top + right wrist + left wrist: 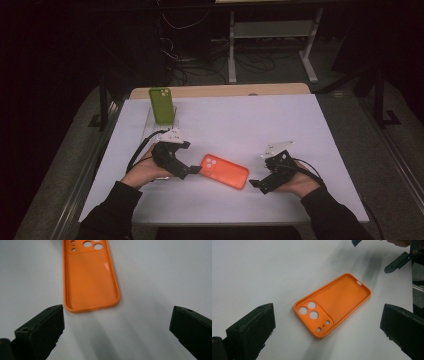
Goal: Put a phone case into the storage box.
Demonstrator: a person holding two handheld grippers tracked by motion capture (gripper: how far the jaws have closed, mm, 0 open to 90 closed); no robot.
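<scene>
Both grippers (192, 170) (255, 184) agape, flanking orange phone case (224, 171) on table (280, 125)

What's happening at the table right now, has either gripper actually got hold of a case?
Not yet. A person holds a gripper in each hand, and both are open around nothing. The orange phone case lies flat on the white table, inner side up, between the left gripper and the right gripper. Each points at one end of it: the left at the camera-cutout end, the right at the plain end. A green phone case stands upright in a clear holder at the far left, untouched.
</scene>
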